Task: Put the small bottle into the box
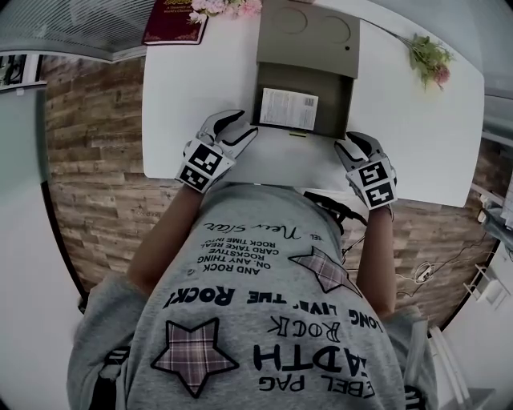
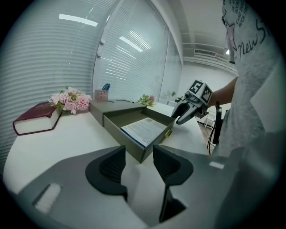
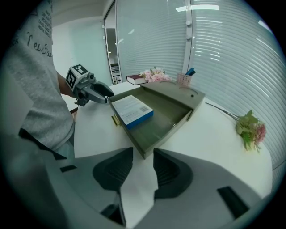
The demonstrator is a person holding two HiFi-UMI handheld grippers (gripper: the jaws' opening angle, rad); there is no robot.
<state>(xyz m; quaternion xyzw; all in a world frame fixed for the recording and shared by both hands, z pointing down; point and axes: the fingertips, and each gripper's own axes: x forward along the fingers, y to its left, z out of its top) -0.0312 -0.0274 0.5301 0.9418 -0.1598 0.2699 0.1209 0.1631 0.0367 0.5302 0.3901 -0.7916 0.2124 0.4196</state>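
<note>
An olive-green box lies open on the white table, its lid folded back behind it. A flat white carton with a blue edge rests in the box's left half. No small bottle shows in any view. My left gripper sits at the box's near left corner, open and empty; in its own view the jaws frame the box wall. My right gripper rests at the near right corner, also open with nothing between its jaws, facing the box.
A dark red book and pink flowers lie at the table's far left. A flower sprig lies at the far right. A pink pen cup stands behind the lid. The table's near edge meets the person's torso.
</note>
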